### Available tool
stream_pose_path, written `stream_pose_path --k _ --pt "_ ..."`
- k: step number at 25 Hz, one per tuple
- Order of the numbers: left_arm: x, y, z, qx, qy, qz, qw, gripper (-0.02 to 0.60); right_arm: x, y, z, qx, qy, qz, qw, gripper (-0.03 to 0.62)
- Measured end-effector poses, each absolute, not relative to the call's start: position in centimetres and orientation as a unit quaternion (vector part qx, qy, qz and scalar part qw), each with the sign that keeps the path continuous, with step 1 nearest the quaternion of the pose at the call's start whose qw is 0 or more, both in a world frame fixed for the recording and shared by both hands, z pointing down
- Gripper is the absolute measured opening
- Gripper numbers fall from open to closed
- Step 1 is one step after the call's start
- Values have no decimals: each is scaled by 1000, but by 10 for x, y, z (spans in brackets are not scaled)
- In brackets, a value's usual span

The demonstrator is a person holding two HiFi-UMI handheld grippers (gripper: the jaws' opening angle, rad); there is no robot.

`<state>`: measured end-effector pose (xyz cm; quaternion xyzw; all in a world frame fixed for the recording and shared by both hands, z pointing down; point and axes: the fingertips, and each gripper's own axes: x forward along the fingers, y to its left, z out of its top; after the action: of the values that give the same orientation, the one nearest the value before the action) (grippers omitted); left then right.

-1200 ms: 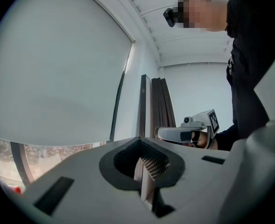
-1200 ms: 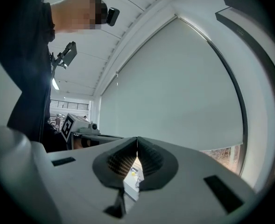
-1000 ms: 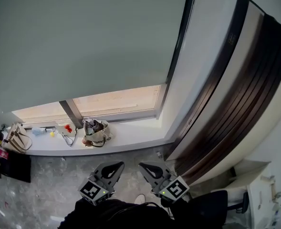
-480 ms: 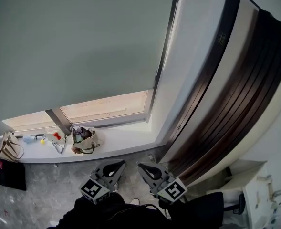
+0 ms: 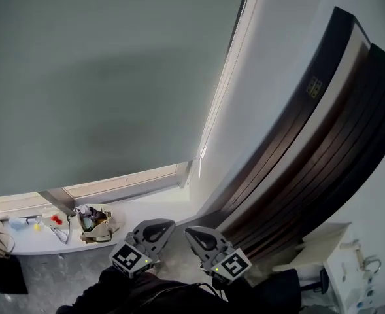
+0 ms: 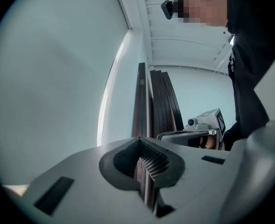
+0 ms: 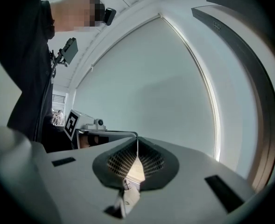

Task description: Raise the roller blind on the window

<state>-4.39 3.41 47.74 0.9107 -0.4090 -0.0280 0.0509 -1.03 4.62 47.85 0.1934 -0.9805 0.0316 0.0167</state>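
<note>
Two pairs of jaws together, left gripper (image 5: 159, 227) and right gripper (image 5: 195, 234), before lowered roller blind (image 5: 100, 77), cluttered windowsill (image 5: 150, 209).

Likely an office: roller blind (image 5: 100, 77), desk chair (image 5: 287, 292), marble floor (image 5: 55, 275).

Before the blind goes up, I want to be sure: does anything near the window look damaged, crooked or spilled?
Nothing stands out. The roller blind hangs smooth with an even lower edge, and the bag on the windowsill stands upright.

sill bag (image 5: 93, 221): slid left, lower | roller blind (image 5: 100, 77): fills more view
</note>
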Motion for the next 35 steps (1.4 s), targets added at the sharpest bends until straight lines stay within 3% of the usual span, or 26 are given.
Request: stream_pose_path --k 9,15,29,35 --pt "-89 -61 474 931 -358 -25 60 -3 -55 -48 491 279 -959 48 29 3" --pt "-106 -107 484 938 -342 -13 57 -5 -49 -107 483 361 -932 30 27 8" --pt "-117 -168 469 932 -363 -6 22 -5 -13 -254 383 493 -870 -21 -14 169" --pt "-111 -178 458 931 -361 -4 41 -4 -7 -317 365 532 -846 -11 -26 232"
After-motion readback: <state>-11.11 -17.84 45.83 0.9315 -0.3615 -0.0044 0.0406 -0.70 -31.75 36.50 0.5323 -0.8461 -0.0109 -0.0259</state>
